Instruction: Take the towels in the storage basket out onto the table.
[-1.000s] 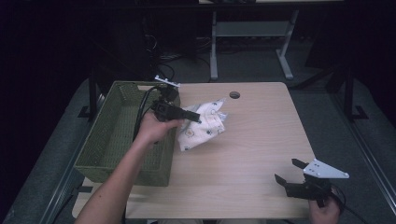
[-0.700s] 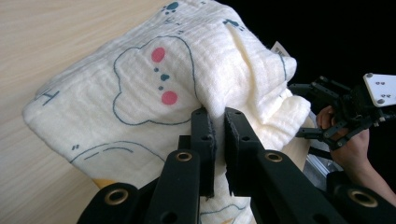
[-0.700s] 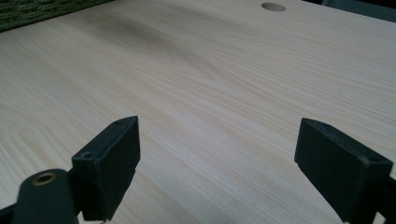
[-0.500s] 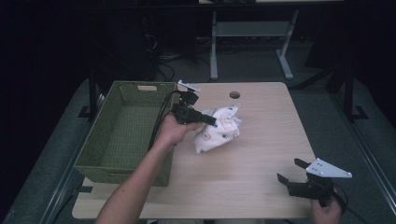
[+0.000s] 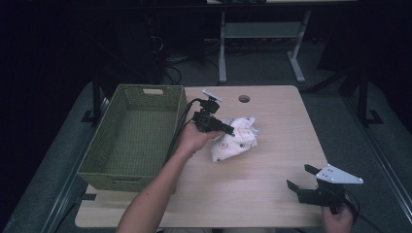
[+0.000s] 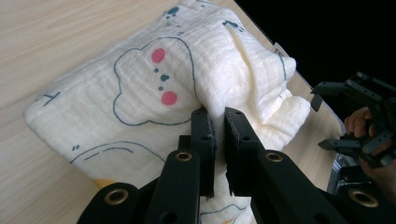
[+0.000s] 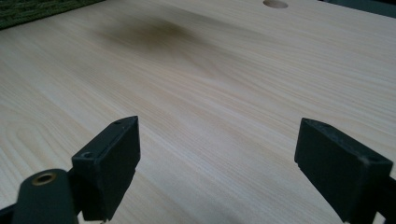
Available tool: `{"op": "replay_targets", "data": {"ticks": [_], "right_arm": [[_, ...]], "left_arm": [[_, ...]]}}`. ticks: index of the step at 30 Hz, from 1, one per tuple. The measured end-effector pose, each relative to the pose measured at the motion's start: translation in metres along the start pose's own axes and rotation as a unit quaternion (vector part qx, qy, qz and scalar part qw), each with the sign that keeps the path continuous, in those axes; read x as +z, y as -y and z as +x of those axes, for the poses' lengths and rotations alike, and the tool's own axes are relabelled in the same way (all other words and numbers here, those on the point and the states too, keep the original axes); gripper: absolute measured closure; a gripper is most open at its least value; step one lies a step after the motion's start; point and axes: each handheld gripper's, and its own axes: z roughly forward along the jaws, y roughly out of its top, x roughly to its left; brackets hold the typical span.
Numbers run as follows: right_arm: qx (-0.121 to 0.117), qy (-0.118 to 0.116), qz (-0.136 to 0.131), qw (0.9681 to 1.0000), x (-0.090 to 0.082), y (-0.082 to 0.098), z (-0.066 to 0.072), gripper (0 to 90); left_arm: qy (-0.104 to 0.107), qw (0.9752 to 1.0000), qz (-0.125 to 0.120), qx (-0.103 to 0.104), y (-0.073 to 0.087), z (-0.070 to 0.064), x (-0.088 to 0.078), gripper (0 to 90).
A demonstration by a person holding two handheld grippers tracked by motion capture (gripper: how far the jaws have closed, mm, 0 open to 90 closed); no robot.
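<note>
Looking down from the high view, the left gripper is clamped on a bunched white cloth that lies on the wooden table, just beside the green wicker basket. Off at the near right corner, the right gripper waits low over bare wood, well apart from the action.

Over to the left gripper view: the two black jaws are pinched together on a fold of the cloth, bear print and pink cheeks plain to see, most of the fabric lying on the tabletop.

Now the right gripper view: jaws spread wide, nothing between them, just pale table ahead.

By my reading, the cloth is being set out on the table. Next move likely calls for letting go of the fold, or bringing the right gripper across to take an edge and spread it.
</note>
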Motion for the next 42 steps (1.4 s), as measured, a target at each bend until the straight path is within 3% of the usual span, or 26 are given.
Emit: {"op": "replay_targets", "data": {"ticks": [15, 20, 23, 32, 38, 42], "right_arm": [[-0.004, -0.002, -0.002, 1.0, 0.003, -0.002, 0.001, 14.0], [-0.005, -0.002, -0.003, 1.0, 0.002, -0.002, 0.001, 14.0], [-0.005, -0.003, -0.002, 1.0, 0.002, -0.002, 0.002, 14.0], [-0.008, -0.004, -0.005, 1.0, 0.002, -0.003, 0.002, 14.0], [-0.01, -0.003, -0.004, 0.9999, 0.003, -0.003, 0.003, 14.0], [-0.01, -0.005, -0.004, 0.9999, 0.002, -0.003, 0.004, 14.0]], "left_arm": [[-0.022, 0.9995, 0.02, -0.005, 0.001, 0.002, 0.031, 83.2], [-0.023, 0.9993, 0.02, -0.02, 0.001, 0.005, 0.04, 83.1], [-0.032, 0.999, 0.025, -0.015, 0.002, 0.006, 0.046, 83.0], [-0.037, 0.9988, 0.026, -0.018, 0.003, 0.008, 0.054, 81.6], [-0.042, 0.9988, 0.018, -0.019, 0.003, 0.008, 0.058, 72.3], [-0.046, 0.9987, 0.014, -0.017, 0.006, 0.008, 0.057, 72.4]]}}
